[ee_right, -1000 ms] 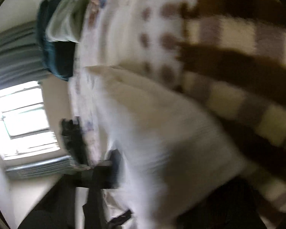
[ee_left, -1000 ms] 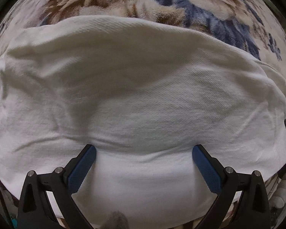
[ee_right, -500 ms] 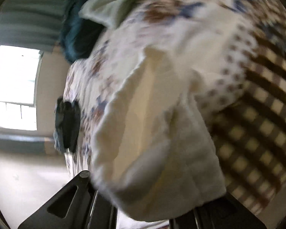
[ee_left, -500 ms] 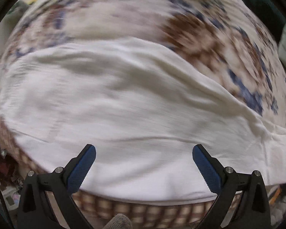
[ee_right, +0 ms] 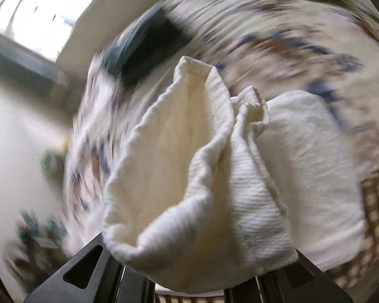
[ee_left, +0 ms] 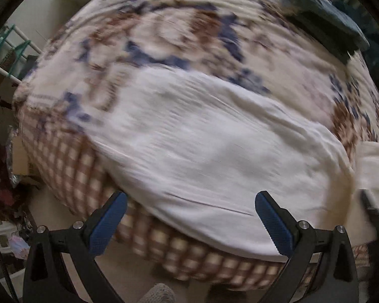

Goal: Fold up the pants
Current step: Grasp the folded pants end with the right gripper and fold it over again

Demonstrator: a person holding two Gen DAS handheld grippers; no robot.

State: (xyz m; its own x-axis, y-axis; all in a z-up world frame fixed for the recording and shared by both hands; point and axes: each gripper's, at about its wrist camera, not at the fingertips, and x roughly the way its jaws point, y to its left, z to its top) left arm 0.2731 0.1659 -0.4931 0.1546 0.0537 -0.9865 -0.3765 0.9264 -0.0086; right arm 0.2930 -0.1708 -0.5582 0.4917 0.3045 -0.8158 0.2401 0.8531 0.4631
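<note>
Left wrist view: our left tongs (ee_left: 189, 224) hang spread wide with nothing between the blue pads (ee_left: 108, 223), pointing down over the near edge of the bed (ee_left: 164, 32). The pants (ee_left: 209, 156) lie there as a broad white slab on the flowered quilt, apparently already doubled over at least once, though the blur keeps us from counting layers. One end lifts off at the right edge of the frame, toward the other hand. A dark folded garment (ee_left: 323, 30) sits far back on the bed, well apart.

Right wrist view: our right tongs (ee_right: 189, 285) are closed on a bunched end of the pants (ee_right: 189, 176), hem uppermost, the cloth draped over the fingers so the pads are hidden (the grip reads from the cloth hanging taut out of them). The rest lies flat on the bed behind.

We judge the task partway: one end is raised for another fold, and laying and smoothing remain.

Containers: none we can make out in either view.
</note>
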